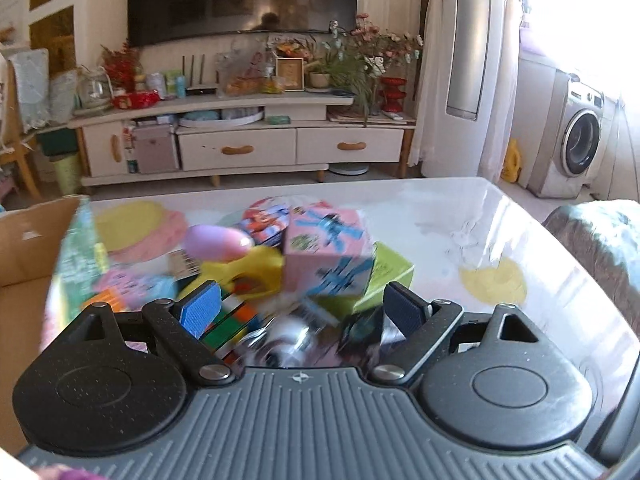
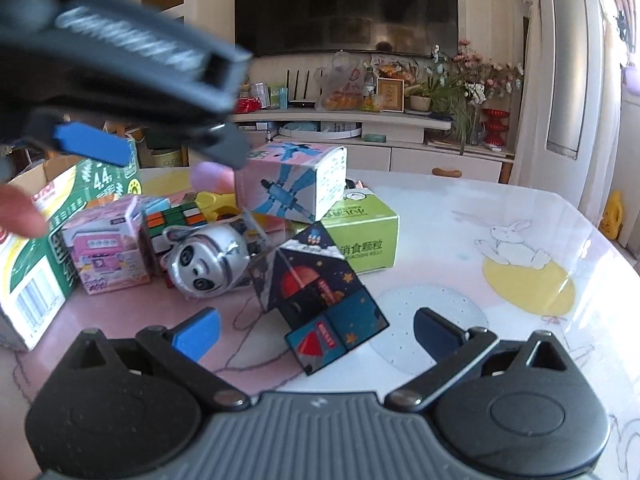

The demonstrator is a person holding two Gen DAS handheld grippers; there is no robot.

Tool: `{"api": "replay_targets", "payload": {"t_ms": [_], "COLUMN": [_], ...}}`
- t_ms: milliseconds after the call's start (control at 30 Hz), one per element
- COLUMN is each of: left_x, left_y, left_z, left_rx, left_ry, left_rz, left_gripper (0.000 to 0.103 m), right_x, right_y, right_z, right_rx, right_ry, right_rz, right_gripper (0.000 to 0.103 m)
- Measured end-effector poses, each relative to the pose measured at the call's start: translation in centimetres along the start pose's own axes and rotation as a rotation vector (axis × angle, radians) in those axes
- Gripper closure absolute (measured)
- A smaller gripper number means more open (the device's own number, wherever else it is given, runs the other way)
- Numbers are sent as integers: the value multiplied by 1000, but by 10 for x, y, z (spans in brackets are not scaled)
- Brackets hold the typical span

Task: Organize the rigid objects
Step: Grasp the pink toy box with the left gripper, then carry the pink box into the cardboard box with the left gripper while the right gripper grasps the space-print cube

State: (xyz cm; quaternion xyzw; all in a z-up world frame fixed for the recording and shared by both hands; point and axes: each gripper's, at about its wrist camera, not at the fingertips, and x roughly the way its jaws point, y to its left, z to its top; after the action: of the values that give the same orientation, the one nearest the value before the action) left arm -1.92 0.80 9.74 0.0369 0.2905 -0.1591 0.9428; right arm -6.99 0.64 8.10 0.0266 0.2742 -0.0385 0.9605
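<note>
A pile of boxes and toys lies on the table. In the right wrist view I see a pink box (image 2: 290, 182) with a blue satellite print, a green box (image 2: 366, 236), a dark space-print folding cube (image 2: 320, 296), a silver panda-faced egg (image 2: 206, 262), a colour puzzle cube (image 2: 176, 220) and a small pink box (image 2: 108, 252). My right gripper (image 2: 316, 332) is open, low over the table in front of the space-print cube. My left gripper (image 1: 300, 308) is open above the pile, blurred, over the silver egg (image 1: 288, 340); it also shows in the right wrist view (image 2: 160, 144), upper left.
A cardboard box (image 1: 24, 264) stands at the left edge with a green-and-white carton (image 2: 44, 248) against it. A purple egg (image 1: 218, 242) and a yellow toy (image 1: 248, 272) lie behind the pile. The table's right side (image 2: 520, 280) carries a rabbit print. A TV stand (image 1: 248, 140) is beyond.
</note>
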Motion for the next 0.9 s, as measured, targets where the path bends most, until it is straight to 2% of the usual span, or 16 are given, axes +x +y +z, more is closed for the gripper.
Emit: {"api": "replay_targets", "payload": {"t_ms": [233,533,633,700,800,833,900], "left_x": [44,83,98,104,102,100,93], "left_y": [-14,-16,-14,-13,-14,-14,-13], "left_z": [12,19,23,26,26,27,28], "left_rx": [24,62,57,53,67,67,56], "left_ry": [44,42,77,76,68,66,57], "left_rz": [-26,11,18,15,21,24,32], "left_gripper": [0,0,11,15,16,16,16], "right_x": [20,40,47,51,56,58,57], "right_y": [-11,-11,-10,-9,-9,-9,-7], "right_z": [6,14,16,17,18,18,17], "right_rx": [32,3,-8,-20,-35,-39,-52], "right_ry": [48,61,70,74,89,93,91], "right_rz": [58,94,88,89,94,97,98], "right_gripper": [1,1,2,6,19,26,31]}}
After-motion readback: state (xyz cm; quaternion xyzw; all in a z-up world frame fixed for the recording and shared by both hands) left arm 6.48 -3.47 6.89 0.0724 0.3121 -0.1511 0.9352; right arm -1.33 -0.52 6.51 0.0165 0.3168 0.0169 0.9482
